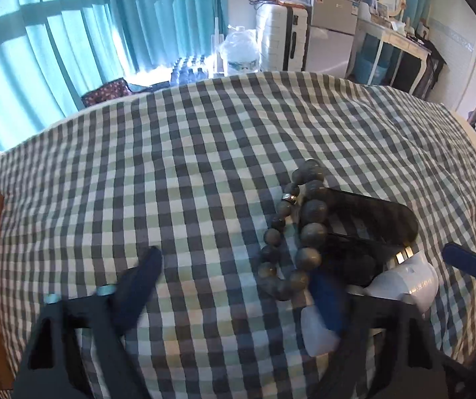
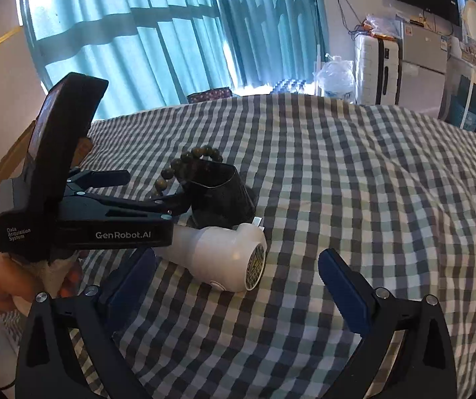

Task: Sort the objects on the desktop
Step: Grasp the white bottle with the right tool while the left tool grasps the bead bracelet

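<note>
Grey-beaded bracelet (image 1: 291, 232) draped over black cup (image 1: 371, 222) rim, right of left gripper (image 1: 238, 286) centreline; both grippers wide open, empty; right gripper (image 2: 238, 282) farther off.

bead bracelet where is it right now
The bead bracelet is draped over the rim of the black cup on the checked cloth, just ahead of the left gripper's right finger, with the white device lying beside the cup.
</note>
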The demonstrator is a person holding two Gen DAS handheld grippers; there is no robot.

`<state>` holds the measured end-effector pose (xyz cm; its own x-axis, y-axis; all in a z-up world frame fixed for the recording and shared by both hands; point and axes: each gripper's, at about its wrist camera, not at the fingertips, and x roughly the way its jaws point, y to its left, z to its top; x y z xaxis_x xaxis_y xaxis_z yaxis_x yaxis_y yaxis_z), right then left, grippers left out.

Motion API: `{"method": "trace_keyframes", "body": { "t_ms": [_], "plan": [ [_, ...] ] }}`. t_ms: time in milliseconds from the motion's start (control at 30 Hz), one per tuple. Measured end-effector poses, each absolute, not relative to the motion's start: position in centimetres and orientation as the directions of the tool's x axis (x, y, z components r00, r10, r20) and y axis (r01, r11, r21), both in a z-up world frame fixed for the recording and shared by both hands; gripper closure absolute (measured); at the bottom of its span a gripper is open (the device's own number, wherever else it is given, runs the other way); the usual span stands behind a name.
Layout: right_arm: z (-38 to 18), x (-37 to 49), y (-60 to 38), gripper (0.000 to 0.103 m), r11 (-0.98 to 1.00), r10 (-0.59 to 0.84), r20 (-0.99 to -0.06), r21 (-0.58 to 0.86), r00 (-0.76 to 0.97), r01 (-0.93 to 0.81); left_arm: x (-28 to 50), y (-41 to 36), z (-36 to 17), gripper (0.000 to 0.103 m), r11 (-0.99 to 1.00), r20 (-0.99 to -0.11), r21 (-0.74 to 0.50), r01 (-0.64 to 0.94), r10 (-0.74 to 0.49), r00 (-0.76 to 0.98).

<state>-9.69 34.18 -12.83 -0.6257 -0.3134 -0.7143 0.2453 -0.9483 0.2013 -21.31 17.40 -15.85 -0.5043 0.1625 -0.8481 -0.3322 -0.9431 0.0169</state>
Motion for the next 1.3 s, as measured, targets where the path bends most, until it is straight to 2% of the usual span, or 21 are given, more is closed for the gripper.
{"method": "trace_keyframes", "body": {
  "t_ms": [33,133,233,300,333,667,767,867,933,1000,1100,1267,1300],
  "plan": [
    [-13.3,-9.8,33.9,0.004,-0.948,-0.314,-0.719,0.195,-0.62,0.253,-21.5,17.0,-16.1,0.062,-0.943,-0.854,0.005,-0.332,0.168,-0.493],
    [-14.1,-10.5,32.8,0.005,-0.944,-0.316,-0.733,0.183,-0.602,0.273,-21.7,16.1,-16.2,0.071,-0.938,-0.844,-0.013,-0.347,0.196,-0.498],
    [-14.8,-11.1,31.8,0.024,-0.936,-0.33,-0.747,0.182,-0.576,0.3,-21.6,15.3,-15.9,0.074,-0.934,-0.837,-0.019,-0.358,0.21,-0.505],
    [-14.8,-10.8,31.6,0.031,-0.937,-0.325,-0.746,0.172,-0.581,0.303,-21.4,14.8,-15.8,0.074,-0.935,-0.835,-0.029,-0.354,0.217,-0.506],
    [-14.8,-10.7,31.8,0.042,-0.934,-0.336,-0.746,0.183,-0.575,0.308,-21.3,14.5,-15.8,0.074,-0.935,-0.835,-0.035,-0.352,0.221,-0.504],
    [-13.2,-9.0,37.1,0.042,-0.949,-0.306,-0.706,0.275,-0.639,0.151,-18.6,10.5,-15.2,0.074,-0.945,-0.837,-0.054,-0.321,0.219,-0.502],
    [-12.3,-8.3,39.4,0.042,-0.962,-0.239,-0.705,0.264,-0.668,0.066,-18.1,10.3,-15.0,0.073,-0.939,-0.834,-0.058,-0.338,0.232,-0.5],
    [-12.3,-8.2,41.7,0.042,-0.955,-0.21,-0.71,0.296,-0.672,-0.015,-17.9,11.0,-14.5,0.067,-0.927,-0.82,-0.057,-0.371,0.255,-0.512],
    [-12.4,-8.2,43.1,0.041,-0.935,-0.22,-0.717,0.349,-0.662,-0.066,-18.0,11.9,-14.1,0.041,-0.924,-0.81,-0.055,-0.378,0.263,-0.524],
    [-12.6,-8.6,43.4,0.039,-0.92,-0.225,-0.724,0.378,-0.652,-0.101,-18.1,12.9,-13.9,0.033,-0.922,-0.798,-0.058,-0.384,0.274,-0.537],
    [-13.0,-9.1,43.8,0.031,-0.888,-0.254,-0.713,0.44,-0.654,-0.136,-18.8,14.4,-14.3,0.027,-0.923,-0.805,-0.072,-0.377,0.277,-0.524],
    [-14.3,-9.3,44.8,0.019,-0.853,-0.279,-0.703,0.494,-0.654,-0.168,-19.4,16.8,-15.8,0.026,-0.923,-0.821,-0.1,-0.37,0.287,-0.494],
    [-14.3,-9.5,44.7,0.017,-0.854,-0.281,-0.701,0.494,-0.655,-0.162,-19.2,17.3,-16.1,0.02,-0.922,-0.822,-0.086,-0.377,0.279,-0.496]
  ]
}}
